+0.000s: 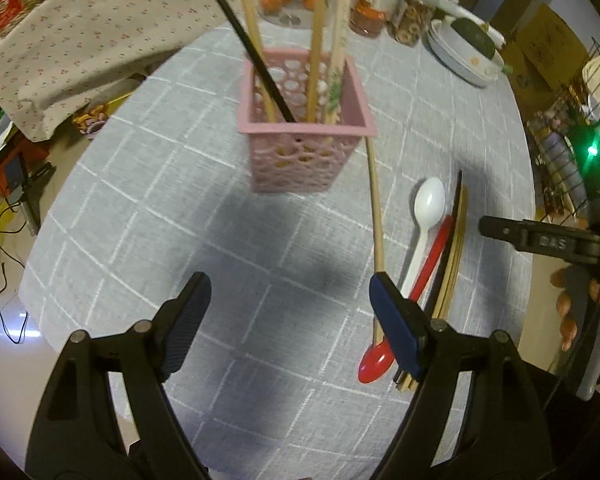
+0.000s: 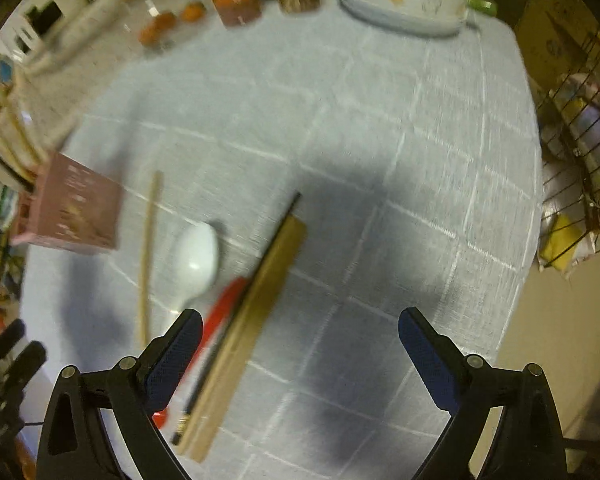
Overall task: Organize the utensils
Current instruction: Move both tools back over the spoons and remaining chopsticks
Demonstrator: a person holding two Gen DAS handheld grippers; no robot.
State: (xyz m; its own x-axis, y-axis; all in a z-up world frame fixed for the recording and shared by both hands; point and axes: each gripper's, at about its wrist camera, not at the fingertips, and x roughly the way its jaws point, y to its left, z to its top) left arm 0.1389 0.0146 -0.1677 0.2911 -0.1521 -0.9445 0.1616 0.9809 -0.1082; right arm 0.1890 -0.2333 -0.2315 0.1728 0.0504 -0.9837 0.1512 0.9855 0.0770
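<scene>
Grey checked cloth covers the table (image 1: 148,216), where jars, a glass bowl of orange fruit and a stack of white dishes (image 1: 460,56) line the far edge and a flowered cloth drapes over clutter at the left. Near the middle stands a pink basket (image 1: 300,152) with punched sides, holding several wooden chopsticks and one black one (image 1: 256,64) upright. Beside it on the cloth lies a loose wooden chopstick (image 1: 376,216), and just to its right a white spoon (image 1: 424,216), a red spoon (image 1: 384,352) and a bundle of chopsticks (image 1: 456,248), black and wooden, lie close together side by side. The left tool (image 1: 290,304) hangs over bare cloth with its jaws wide and nothing between them, its right pad just above the loose chopstick and the red spoon's handle. The right tool (image 2: 300,344), seen in a blurred view, points down at the table with its jaws spread wide and empty; its left pad sits over the red spoon (image 2: 220,312), with the chopstick bundle (image 2: 252,320) running just inside the gap. From the left view, the right tool and a person's fingers (image 1: 568,300) show at the table's right edge
</scene>
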